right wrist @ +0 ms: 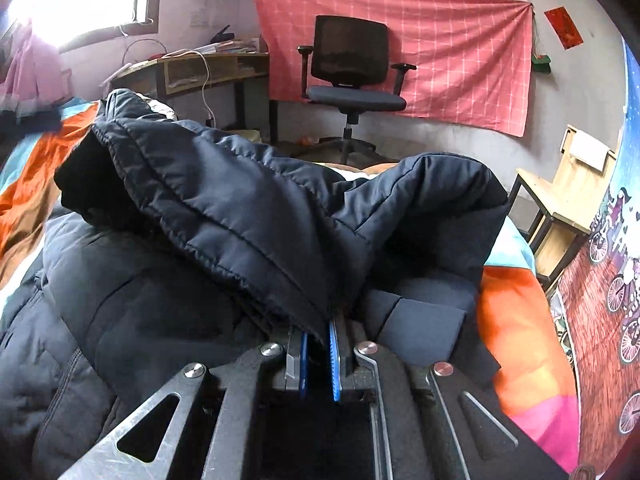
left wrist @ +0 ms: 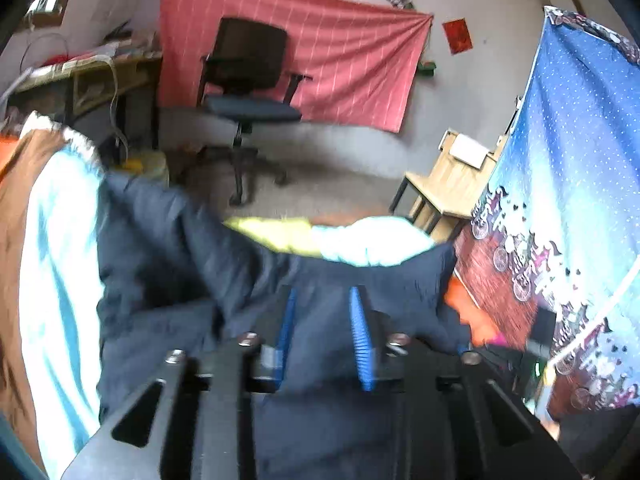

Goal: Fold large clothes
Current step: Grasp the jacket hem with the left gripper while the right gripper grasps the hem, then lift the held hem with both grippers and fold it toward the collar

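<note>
A: On the bed, near me: one dark padded jacket [right wrist: 224, 216], heaped on the striped bedspread [right wrist: 516, 320]. State of your grippers?

B: Right gripper [right wrist: 319, 340]: jaws nearly together, pinching a quilted edge of the jacket, which is raised and draped over the bulk below. Left gripper [left wrist: 325, 312]: jaws parted, jacket cloth lying between the blue pads [left wrist: 360, 332]. Whether they grip it, I cannot tell; that view is blurred.

A: Step in hand?

B: By my judgement, a fold in progress: the lifted edge is to be carried across the body. Next move calls for laying it flat and square, without dragging the layers beneath.

A: Surface and room?

B: Bedspread: orange, light blue, brown bands, soft. Far: office chair [right wrist: 352, 76] before a pink wall cloth [right wrist: 460, 60]; desk [right wrist: 200, 72] far left; wooden chair [right wrist: 560, 200] right; patterned blue curtain [left wrist: 572, 160] at right.
</note>
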A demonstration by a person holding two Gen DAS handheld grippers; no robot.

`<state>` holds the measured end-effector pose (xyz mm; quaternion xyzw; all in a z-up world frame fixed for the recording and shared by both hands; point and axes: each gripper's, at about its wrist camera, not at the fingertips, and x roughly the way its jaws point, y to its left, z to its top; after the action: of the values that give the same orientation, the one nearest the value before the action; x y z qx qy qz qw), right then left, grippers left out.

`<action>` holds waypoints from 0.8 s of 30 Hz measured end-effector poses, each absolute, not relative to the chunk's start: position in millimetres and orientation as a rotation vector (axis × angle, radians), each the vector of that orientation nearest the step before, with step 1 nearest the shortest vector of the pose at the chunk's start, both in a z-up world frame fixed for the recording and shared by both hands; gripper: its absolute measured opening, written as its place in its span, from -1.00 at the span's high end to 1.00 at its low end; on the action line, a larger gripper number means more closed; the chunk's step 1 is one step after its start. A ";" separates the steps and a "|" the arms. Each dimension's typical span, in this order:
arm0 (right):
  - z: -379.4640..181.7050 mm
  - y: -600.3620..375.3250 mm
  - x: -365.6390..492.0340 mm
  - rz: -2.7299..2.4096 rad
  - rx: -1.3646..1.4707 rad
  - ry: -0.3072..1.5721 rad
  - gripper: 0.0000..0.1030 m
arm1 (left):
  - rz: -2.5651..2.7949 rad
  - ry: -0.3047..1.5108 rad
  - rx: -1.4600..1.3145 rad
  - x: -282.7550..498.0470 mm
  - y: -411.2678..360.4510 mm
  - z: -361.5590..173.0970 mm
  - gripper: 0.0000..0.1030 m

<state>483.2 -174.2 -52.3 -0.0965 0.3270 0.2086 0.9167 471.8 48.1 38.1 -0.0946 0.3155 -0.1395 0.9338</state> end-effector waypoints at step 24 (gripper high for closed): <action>5.1 -158.5 607.2 0.371 0.005 0.655 0.29 | -0.233 0.790 0.060 526.8 4.3 -56.9 0.47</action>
<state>607.2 -158.5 5.1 0.0026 0.3197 0.1812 0.9300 526.8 4.3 -56.9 0.0289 0.3840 -0.1134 0.9159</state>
